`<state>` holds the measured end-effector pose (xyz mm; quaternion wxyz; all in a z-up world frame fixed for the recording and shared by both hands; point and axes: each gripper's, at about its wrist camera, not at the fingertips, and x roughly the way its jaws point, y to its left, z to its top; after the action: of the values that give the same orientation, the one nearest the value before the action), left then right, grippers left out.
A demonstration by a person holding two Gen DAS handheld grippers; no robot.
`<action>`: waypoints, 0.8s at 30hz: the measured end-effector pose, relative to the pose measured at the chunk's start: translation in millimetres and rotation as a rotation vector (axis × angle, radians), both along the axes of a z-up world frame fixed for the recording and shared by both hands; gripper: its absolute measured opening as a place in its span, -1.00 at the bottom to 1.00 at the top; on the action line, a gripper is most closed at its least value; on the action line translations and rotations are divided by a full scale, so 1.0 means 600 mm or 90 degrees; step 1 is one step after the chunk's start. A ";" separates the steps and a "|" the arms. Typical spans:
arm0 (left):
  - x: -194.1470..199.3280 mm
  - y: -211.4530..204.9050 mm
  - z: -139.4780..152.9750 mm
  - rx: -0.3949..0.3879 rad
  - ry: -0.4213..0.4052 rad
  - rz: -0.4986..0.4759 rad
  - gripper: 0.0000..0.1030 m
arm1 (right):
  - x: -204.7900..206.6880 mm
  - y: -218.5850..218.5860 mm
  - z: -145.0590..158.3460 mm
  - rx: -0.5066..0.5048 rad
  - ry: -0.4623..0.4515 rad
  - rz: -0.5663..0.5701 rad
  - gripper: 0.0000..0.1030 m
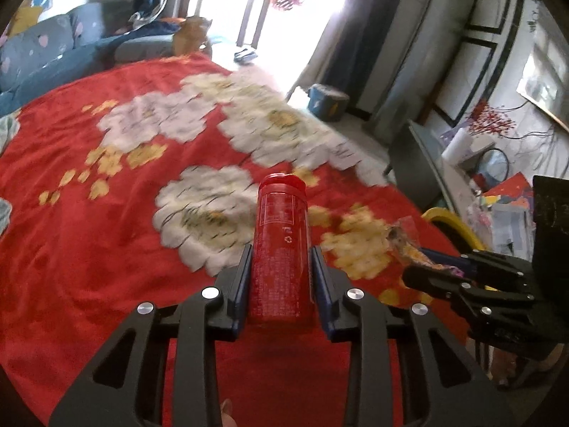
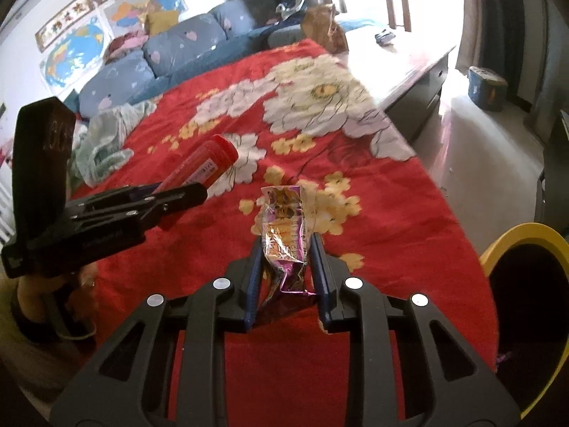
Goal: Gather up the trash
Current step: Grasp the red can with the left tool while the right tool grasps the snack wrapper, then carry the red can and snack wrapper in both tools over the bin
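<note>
A red blanket (image 1: pixel 106 249) printed with large white and yellow flowers is spread across the scene and serves as the reference for everything else.

In the left wrist view, a slim red can (image 1: pixel 281 245) is clamped between the blue-padded fingers of the left gripper (image 1: pixel 281 267). The can is held by its lower part, its top pointing away from the camera above the middle of the blanket. In the right wrist view the same can (image 2: pixel 209 163) is seen jutting at a slant out of the left gripper (image 2: pixel 199 192), above the blanket's left side.

In the right wrist view, a crumpled purple and gold snack wrapper (image 2: pixel 284 242) is pinched between the fingers of the right gripper (image 2: pixel 284 259), above the near part of the blanket. In the left wrist view the right gripper (image 1: pixel 412 270) is seen from the side at the blanket's right edge, the wrapper (image 1: pixel 405 242) sticking out of its tip.

No earlier picture is given, so only the present grip can be stated: both tongs are closed on their items.

Off the blanket's near right corner, the yellow rim of a dark bin (image 2: pixel 526 238) is seen. Behind the blanket's far edge a blue sofa with patterned cushions (image 2: pixel 177 42) is placed. A pale green cloth (image 2: pixel 106 135) is bunched on the blanket's left edge. A hand (image 2: pixel 32 295) is partly seen under the left gripper's handle.
</note>
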<state>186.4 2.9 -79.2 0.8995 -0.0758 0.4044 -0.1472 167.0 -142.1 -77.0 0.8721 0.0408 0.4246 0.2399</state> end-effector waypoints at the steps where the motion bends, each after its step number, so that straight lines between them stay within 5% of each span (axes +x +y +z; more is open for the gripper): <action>1: -0.001 -0.005 0.007 -0.005 -0.004 -0.004 -0.42 | -0.002 -0.007 0.006 0.004 -0.005 -0.007 -0.62; 24: -0.016 -0.114 0.103 -0.031 -0.074 -0.094 -0.42 | -0.026 -0.163 0.064 0.027 -0.053 -0.151 -0.62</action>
<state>176.5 -65.4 -17.6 0.9059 -0.0591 0.3526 -0.2269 151.4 -239.9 -38.9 0.9101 0.0994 0.3751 0.1457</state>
